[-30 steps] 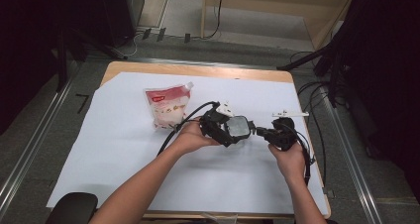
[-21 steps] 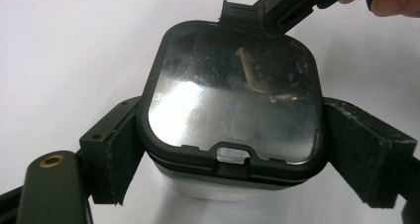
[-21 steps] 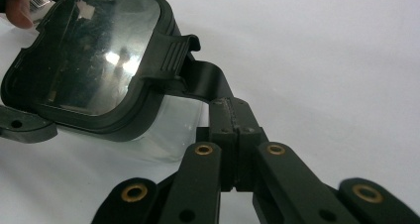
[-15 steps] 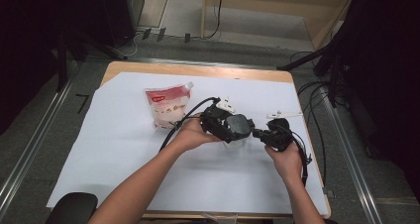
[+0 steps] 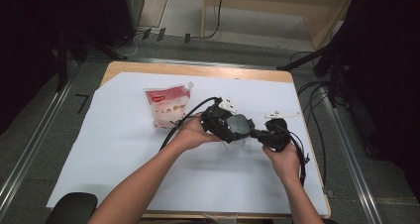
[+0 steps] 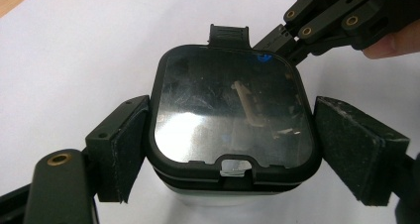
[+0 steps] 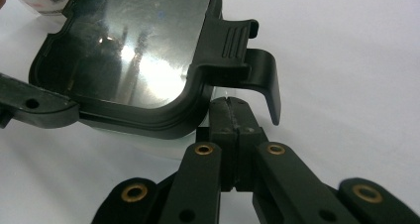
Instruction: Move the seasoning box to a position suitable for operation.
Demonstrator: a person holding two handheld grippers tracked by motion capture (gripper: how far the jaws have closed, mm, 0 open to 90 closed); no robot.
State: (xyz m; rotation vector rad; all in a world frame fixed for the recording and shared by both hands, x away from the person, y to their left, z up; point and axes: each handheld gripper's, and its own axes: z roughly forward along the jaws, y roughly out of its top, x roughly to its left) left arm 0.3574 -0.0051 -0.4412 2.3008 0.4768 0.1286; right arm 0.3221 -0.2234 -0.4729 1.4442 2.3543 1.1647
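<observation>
The right tool has edged closer (slightly) to the container, at its lid latch.

I'm holding my left gripper level, its fingers spread wide apart. My right gripper is pointing toward it, fingers pressed together, both forearms reaching forward.

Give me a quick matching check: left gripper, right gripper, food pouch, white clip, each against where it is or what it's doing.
1 left gripper
2 right gripper
3 food pouch
4 white clip

A lying on the paper, far left of the hands
B jaws either side of the black-lidded box
C jaws shut, at the lid's latch
D lying beyond the right hand

Pairs: 1-B, 2-C, 3-A, 4-D
</observation>
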